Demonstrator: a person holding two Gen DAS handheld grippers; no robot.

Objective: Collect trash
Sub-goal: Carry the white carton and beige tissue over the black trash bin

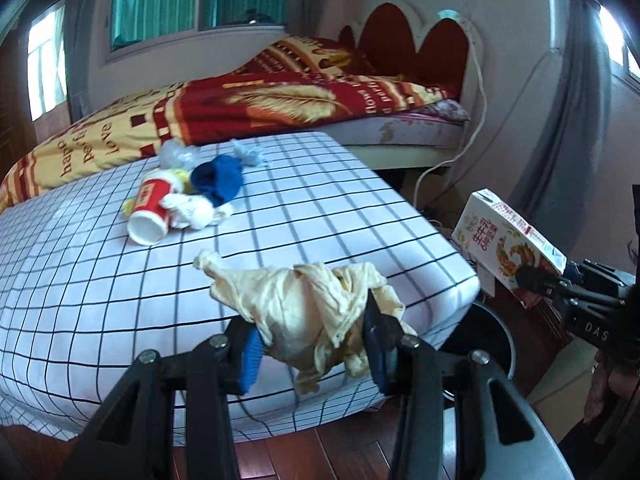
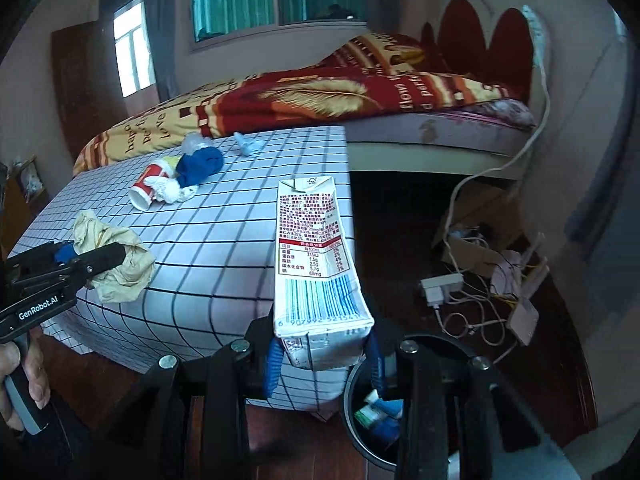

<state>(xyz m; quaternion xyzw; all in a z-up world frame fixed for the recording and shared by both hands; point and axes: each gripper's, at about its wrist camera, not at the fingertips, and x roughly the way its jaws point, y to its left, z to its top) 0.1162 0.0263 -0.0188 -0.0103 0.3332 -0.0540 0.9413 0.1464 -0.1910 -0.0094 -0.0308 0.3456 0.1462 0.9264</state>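
My left gripper (image 1: 316, 356) is shut on a crumpled cream wrapper (image 1: 304, 304), held over the near corner of the checked bed cover (image 1: 280, 216). My right gripper (image 2: 324, 364) is shut on a white milk carton (image 2: 316, 256), upright just above the black bin (image 2: 360, 424), which holds some packets. In the left wrist view the carton (image 1: 508, 240) and right gripper (image 1: 560, 284) show at the right, with the bin's rim (image 1: 492, 336) below the wrapper. From the right wrist view, the left gripper (image 2: 100, 260) and its wrapper (image 2: 116, 256) sit at the left. A red paper cup (image 1: 150, 212), white tissue (image 1: 192, 210), a blue cloth (image 1: 218, 178) and clear plastic (image 1: 176, 154) lie on the cover.
A red and yellow quilt (image 1: 240, 104) covers the bed behind, with a red headboard (image 1: 412, 40). A power strip (image 2: 440, 286), tangled cables (image 2: 472, 320) and cardboard (image 2: 476, 248) lie on the dark wooden floor right of the bin. A hand (image 2: 16, 384) holds the left gripper's handle.
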